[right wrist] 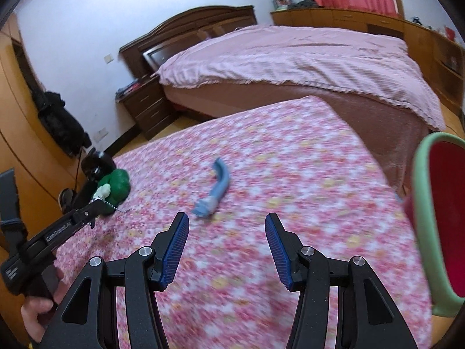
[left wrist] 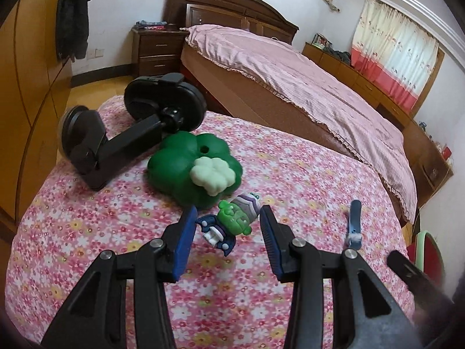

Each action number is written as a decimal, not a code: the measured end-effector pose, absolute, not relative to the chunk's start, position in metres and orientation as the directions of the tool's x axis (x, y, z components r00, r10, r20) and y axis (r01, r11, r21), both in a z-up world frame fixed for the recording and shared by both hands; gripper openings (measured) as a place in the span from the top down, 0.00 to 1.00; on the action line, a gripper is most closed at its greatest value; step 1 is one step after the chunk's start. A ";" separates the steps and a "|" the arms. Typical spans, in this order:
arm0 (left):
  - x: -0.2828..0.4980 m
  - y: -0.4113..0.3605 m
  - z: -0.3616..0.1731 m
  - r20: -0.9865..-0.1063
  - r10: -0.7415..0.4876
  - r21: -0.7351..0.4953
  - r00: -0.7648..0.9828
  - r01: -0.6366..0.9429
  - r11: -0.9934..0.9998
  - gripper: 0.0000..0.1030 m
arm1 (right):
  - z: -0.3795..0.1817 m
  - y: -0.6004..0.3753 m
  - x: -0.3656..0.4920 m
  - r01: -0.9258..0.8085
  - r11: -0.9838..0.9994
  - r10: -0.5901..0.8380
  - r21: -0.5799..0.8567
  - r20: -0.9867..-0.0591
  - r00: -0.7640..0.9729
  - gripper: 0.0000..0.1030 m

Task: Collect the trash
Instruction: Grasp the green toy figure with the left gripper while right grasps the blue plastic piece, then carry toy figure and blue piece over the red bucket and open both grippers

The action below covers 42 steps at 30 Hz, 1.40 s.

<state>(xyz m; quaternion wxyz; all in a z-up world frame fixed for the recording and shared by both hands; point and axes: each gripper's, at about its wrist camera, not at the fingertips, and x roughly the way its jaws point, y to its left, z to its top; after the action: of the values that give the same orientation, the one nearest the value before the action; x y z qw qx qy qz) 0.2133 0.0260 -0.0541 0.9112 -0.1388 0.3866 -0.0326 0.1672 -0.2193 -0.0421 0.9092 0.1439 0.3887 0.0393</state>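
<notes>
My left gripper (left wrist: 226, 218) is open, its blue pads on either side of a small green and purple toy figure (left wrist: 232, 221) lying on the floral cloth. A green clover-shaped squishy (left wrist: 186, 163) lies just beyond it. A blue toothbrush-like piece (left wrist: 354, 224) lies to the right; it also shows in the right wrist view (right wrist: 216, 189). My right gripper (right wrist: 226, 224) is open and empty, just short of that blue piece. The left gripper's body (right wrist: 58, 232) shows at the left of the right wrist view.
A black phone holder (left wrist: 130, 128) with a suction base stands at the back left of the floral-covered table (left wrist: 290, 174). A green-rimmed red bin (right wrist: 436, 218) is at the table's right edge. A bed with a pink cover (left wrist: 290, 72) lies behind.
</notes>
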 end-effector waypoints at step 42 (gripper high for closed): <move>0.211 0.019 -0.055 -0.682 -0.217 -0.314 0.699 -0.013 0.949 0.56 | -0.040 -0.243 0.124 0.087 0.955 0.144 0.285 -0.697 0.703 0.76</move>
<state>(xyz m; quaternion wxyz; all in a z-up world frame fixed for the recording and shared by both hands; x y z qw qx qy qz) 0.2109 0.0188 -0.0547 0.9094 -0.1492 0.3842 -0.0560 0.1243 -0.2433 -0.0401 0.9105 0.1498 0.3851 0.0158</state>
